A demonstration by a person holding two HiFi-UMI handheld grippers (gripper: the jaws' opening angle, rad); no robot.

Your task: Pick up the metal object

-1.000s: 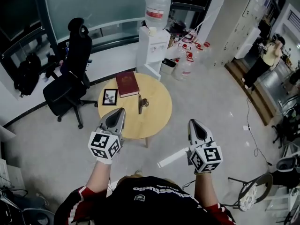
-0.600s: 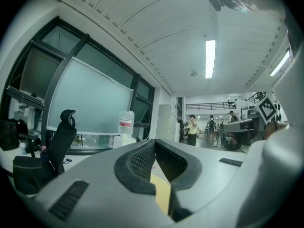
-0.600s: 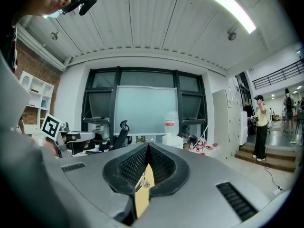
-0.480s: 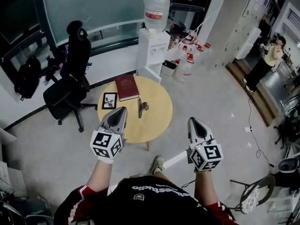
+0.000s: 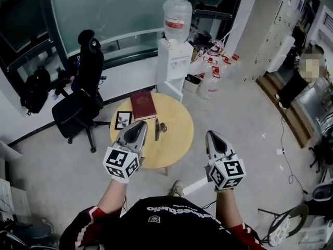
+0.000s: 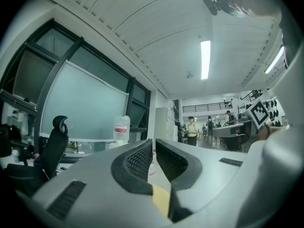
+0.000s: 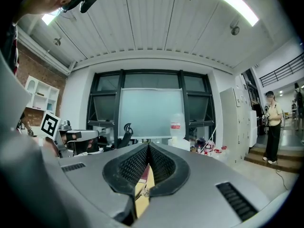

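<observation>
The round table (image 5: 179,139) is pale yellow wood, the book (image 5: 142,105) dark red, the picture (image 5: 123,120) black-framed, the metal object (image 5: 158,128) dull grey. The left gripper (image 5: 140,124) and the right gripper (image 5: 211,135) are light grey — their cubes carry black-and-white square markers. The office chair (image 5: 83,95) is black.

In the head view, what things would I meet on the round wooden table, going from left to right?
picture frame, red book, metal object

no legible print on shirt (image 5: 171,216), book (image 5: 142,105) or water bottle (image 5: 176,14)
</observation>
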